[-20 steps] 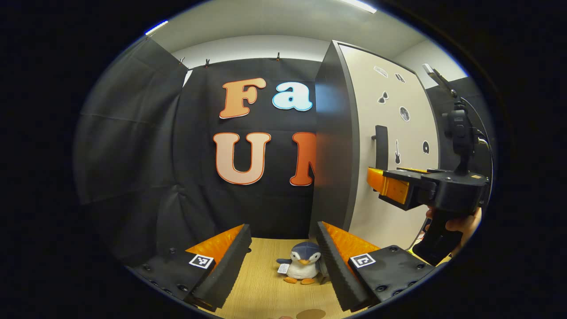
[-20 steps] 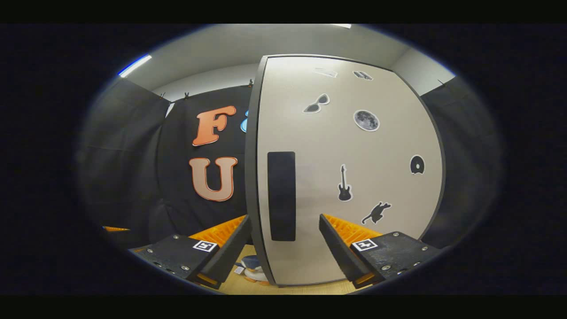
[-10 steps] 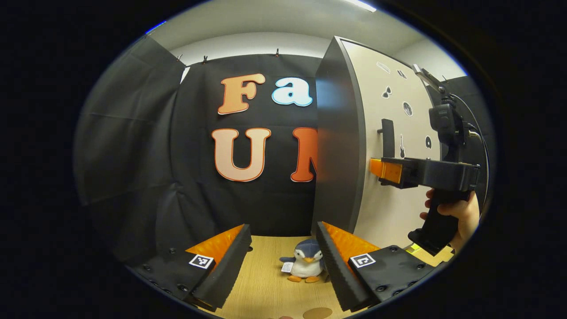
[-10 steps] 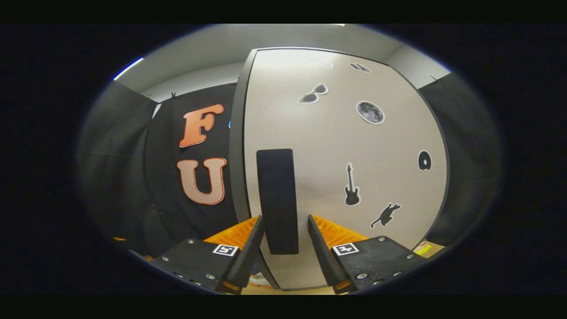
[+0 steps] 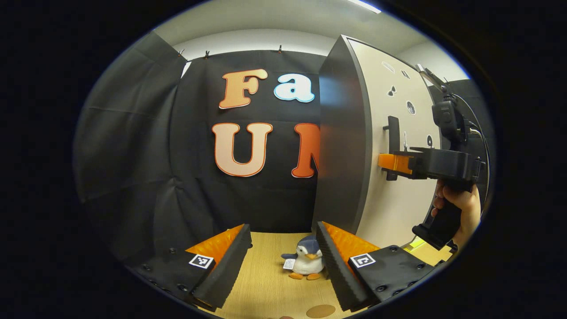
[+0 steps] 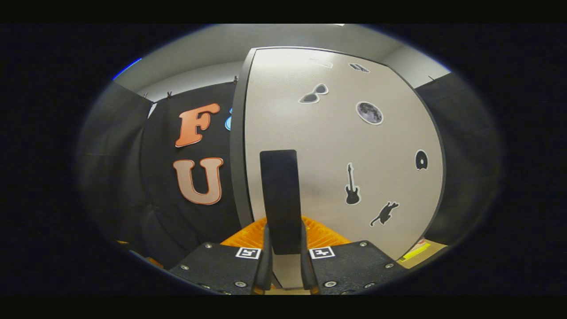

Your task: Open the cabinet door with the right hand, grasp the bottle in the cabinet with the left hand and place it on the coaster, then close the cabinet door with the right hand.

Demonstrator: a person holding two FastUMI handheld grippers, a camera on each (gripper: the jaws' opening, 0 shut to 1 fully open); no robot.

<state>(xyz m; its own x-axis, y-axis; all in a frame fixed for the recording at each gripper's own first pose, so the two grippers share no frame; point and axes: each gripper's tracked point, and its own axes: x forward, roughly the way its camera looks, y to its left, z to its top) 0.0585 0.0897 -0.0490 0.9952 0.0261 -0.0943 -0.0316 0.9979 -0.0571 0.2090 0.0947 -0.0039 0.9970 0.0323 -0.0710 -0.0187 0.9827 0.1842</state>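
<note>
At frame centre the right gripper (image 6: 283,248) is clamped on the cabinet door (image 6: 336,177) handle (image 6: 279,199), best pulled along the hinge arc; the left gripper (image 5: 283,261), lower centre, waits apart; the bottle is presumably inside.

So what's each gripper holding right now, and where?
Right gripper clamps the cabinet door's handle near its lower end. Left gripper is open, holding nothing.
</note>
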